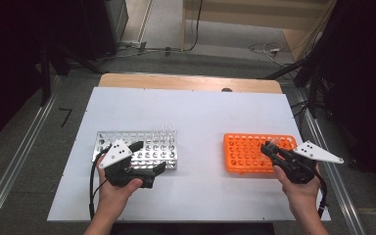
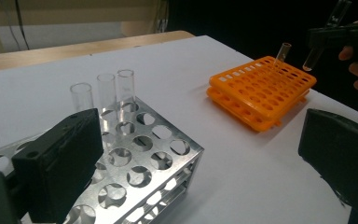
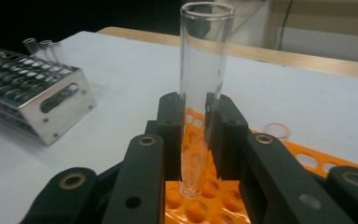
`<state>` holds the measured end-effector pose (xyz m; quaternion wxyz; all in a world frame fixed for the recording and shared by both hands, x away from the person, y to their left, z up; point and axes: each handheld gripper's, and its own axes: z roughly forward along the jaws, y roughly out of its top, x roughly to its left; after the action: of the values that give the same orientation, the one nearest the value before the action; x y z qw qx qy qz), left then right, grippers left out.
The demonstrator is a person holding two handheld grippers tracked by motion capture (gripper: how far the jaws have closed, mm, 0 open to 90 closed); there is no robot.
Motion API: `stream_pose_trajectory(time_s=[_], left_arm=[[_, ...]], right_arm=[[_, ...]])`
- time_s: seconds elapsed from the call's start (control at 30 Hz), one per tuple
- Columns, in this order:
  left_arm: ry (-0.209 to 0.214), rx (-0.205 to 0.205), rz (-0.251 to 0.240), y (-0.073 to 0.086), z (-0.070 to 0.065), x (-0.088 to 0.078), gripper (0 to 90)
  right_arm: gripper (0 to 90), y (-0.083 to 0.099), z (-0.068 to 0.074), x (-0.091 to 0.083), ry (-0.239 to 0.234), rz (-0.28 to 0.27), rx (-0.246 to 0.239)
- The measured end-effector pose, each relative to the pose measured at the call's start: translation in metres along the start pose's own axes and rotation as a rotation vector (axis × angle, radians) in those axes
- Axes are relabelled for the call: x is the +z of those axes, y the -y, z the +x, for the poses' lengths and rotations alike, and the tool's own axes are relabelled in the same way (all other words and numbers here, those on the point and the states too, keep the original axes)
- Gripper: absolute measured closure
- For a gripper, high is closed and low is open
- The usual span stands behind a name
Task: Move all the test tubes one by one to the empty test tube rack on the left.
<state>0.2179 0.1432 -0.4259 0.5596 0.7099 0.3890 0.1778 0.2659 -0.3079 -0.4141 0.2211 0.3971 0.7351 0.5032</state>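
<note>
— While the left gripper (image 1: pixel 149 161) hovers at the near edge of the perforated metal tube rack (image 2: pixel 140 163), why are its jaws so wide?

— Empty, I'd say, ready for one of the three clear glass tubes (image 2: pixel 125 91) standing in the rack's far corner. Neighbouring tubes crowd that reach.

— And on the right?

— The right gripper (image 3: pixel 195 135) pinches a clear glass test tube (image 3: pixel 203 93) upright at mid-length, its rounded bottom just above the holes of the orange plastic rack (image 1: pixel 247 152). Gripped so, it can drop straight in.

— Anything in the way?

— One tube (image 2: pixel 282 53) already leans in that orange rack; otherwise bare white table (image 1: pixel 200 117).
</note>
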Motion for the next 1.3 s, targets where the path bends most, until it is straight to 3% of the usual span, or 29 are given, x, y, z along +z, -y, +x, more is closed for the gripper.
stream_pose_trajectory(time_s=[0.9, 1.07, 1.3], left_arm=[[0.149, 0.023, 0.014, -0.002, -0.041, 0.024, 1.3], [0.173, 0.024, 0.021, -0.003, -0.051, 0.030, 6.3], [0.214, 0.028, 0.033, -0.003, -0.066, 0.039, 21.5]], right_arm=[[73.3, 0.013, 0.102, 0.045, -0.271, 0.102, -0.151], [73.3, 0.015, 0.115, 0.050, -0.309, 0.114, -0.168], [73.4, 0.018, 0.131, 0.055, -0.349, 0.132, -0.189]])
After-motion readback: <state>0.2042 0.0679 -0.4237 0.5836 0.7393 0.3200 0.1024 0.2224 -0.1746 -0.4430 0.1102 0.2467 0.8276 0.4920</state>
